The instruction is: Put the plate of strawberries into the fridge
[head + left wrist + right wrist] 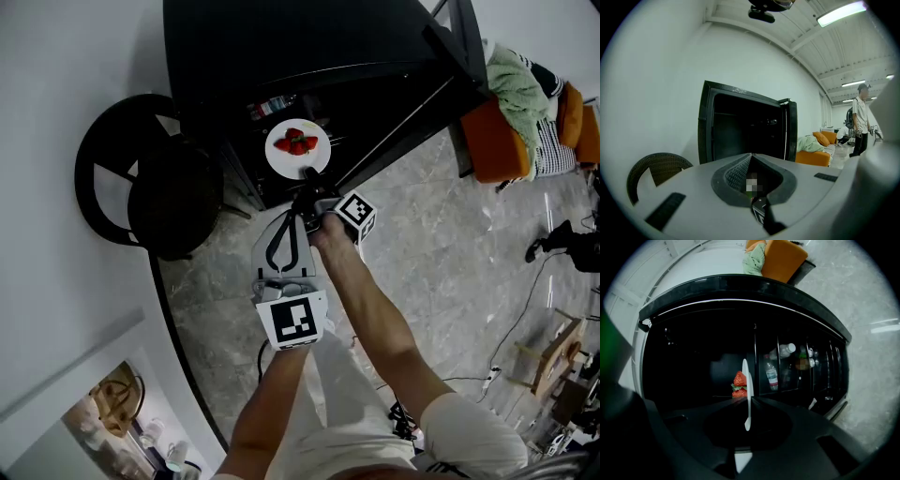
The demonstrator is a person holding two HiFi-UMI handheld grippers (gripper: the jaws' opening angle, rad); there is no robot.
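While my right gripper [747, 399] is pinching the plate [298, 150] by 1 edge, I'm risking tilt & strawberries [300, 142] rolling off nr the fridge [281, 56]; left gripper [751, 154] idling, jaws together.

Bright ceiling strip light [841, 13], dark fridge [693, 362] interior, fisheye vignette in gripper views

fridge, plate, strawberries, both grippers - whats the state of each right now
fridge, door open
plate, level, held by its rim at the fridge's open front, not set down
strawberries, piled on the plate
right gripper, shut on the plate's rim
left gripper, shut, nothing between its jaws
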